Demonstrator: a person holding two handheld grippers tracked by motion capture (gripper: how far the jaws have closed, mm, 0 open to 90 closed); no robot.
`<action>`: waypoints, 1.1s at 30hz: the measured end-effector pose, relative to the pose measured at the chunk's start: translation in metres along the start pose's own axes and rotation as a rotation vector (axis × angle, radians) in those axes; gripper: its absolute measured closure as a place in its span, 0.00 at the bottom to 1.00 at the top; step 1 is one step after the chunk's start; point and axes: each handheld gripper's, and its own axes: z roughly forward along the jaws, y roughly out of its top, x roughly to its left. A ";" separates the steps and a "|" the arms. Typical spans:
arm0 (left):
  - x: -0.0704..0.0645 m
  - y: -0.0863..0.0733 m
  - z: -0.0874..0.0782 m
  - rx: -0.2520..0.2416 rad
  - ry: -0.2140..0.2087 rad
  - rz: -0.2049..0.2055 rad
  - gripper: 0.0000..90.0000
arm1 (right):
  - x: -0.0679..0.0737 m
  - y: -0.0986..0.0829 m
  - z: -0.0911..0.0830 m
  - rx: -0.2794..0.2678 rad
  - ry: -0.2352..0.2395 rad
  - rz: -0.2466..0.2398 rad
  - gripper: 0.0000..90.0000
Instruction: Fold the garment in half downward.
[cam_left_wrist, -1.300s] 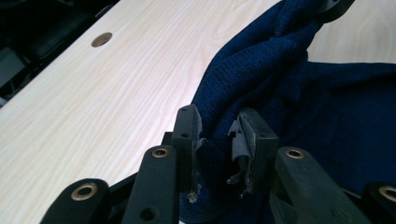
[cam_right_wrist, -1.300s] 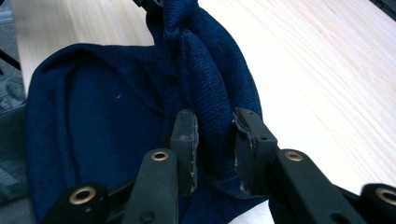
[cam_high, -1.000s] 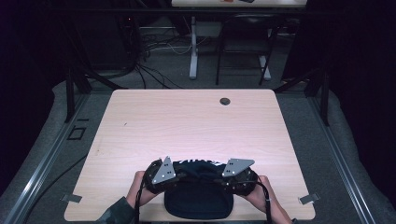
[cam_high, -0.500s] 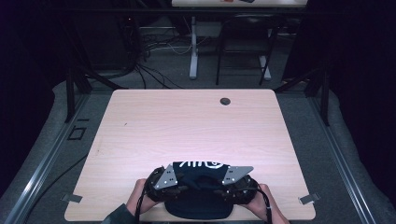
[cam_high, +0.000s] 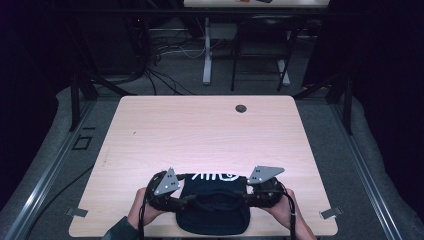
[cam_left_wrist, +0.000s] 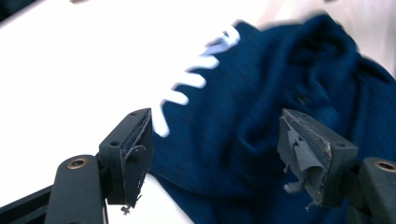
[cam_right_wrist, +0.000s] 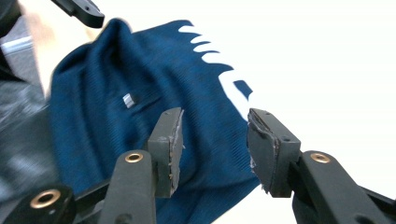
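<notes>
**Both hand-held grippers open over a navy garment at the near edge of the bench**

So the dark navy garment (cam_high: 212, 210) with white lettering lay bunched at the near edge of the light wood bench (cam_high: 200, 135), sagging a bit over the front. The left hand-held gripper (cam_high: 181, 201) sat at its left side and the right hand-held gripper (cam_high: 246, 198) at its right, both with jaws spread apart and nothing pinched between them.

Not much else around: a small dark round grommet (cam_high: 241, 108) near the far edge, well apart from the cloth. Behind the bench were cables on a grey floor and the legs of another table.

The right gripper view caught a small pale tag (cam_right_wrist: 128, 100) on the fabric, which the high view was too coarse to show.
</notes>
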 end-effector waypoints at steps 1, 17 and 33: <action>0.004 0.003 0.001 0.002 0.021 -0.010 0.30 | 0.000 0.000 0.000 0.000 0.000 0.000 0.61; 0.003 -0.022 0.049 0.194 0.045 -0.015 0.16 | 0.001 -0.019 0.050 0.151 -0.004 0.035 0.40; 0.007 -0.029 0.059 0.200 0.095 -0.079 0.16 | -0.009 -0.024 0.068 0.165 -0.055 0.033 0.25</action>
